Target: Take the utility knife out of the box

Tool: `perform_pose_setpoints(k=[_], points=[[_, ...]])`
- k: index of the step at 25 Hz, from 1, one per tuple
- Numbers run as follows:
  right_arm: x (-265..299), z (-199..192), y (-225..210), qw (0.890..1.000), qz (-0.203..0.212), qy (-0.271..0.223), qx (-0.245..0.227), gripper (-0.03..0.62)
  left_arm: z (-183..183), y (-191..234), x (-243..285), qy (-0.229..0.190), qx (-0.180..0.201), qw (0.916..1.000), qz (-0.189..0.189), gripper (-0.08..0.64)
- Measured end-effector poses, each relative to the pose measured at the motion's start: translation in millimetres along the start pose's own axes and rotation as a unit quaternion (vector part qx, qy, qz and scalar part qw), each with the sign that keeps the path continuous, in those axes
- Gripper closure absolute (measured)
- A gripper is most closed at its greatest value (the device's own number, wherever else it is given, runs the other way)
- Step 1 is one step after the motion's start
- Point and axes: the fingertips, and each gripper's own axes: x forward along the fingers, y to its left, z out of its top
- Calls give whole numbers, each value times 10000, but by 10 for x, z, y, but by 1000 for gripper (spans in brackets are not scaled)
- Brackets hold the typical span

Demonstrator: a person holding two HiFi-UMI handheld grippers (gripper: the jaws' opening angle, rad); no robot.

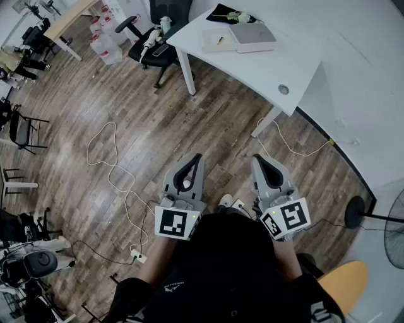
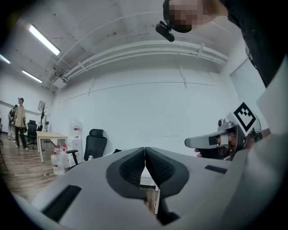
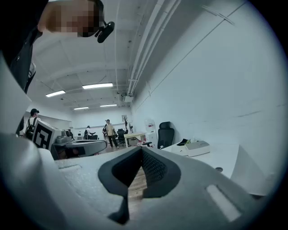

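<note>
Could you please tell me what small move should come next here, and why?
Probably step toward the white table: the flat grey box lies on it, well beyond both the left gripper and right gripper, which are shut, empty and held over the wooden floor.

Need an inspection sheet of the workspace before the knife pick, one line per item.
Surface: white table ahead, beyond both grippers.
Job's things: grey box on the table, looks closed; utility knife not seen.
Clutter: notepad and dark cloth beside the box.
Grippers: left gripper and right gripper level over the wooden floor, jaws together, empty.
Cables: white cable loops across the floor to a power strip.
Surroundings: office chair, water bottles, fan.
</note>
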Motion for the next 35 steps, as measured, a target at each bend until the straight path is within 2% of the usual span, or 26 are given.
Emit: perform_pose_setpoints(k=[3,6,14,21,24,26,32,35], points=[[-120,20,57,10000,47,-44,5,589,-121,67,-156,258,146,9994,192,554],[-211,13,52,9999,109,-49,7,589,-97,-21,-216,86,128,9996,226,554],[-271,19,61,9995,295,-54,11,589,-123,-79,-311,133,200,9987,453,554],[-297,48,-1,9994,317,-74,139,589,-21,-192,-235,-118,161,9989,429,554],[-288,0,-16,9994,312,21,153,589,-75,-184,-240,112,210,9988,430,554],[-268,-32,-33,9994,275,65,181,589,-75,-171,-217,90,149,9989,428,554],[-39,-95,-158,9992,133,70,375,589,-141,4,-25,-26,7,9993,361,554],[163,-78,-215,9995,95,79,305,589,-128,152,143,-107,-11,9995,311,554]])
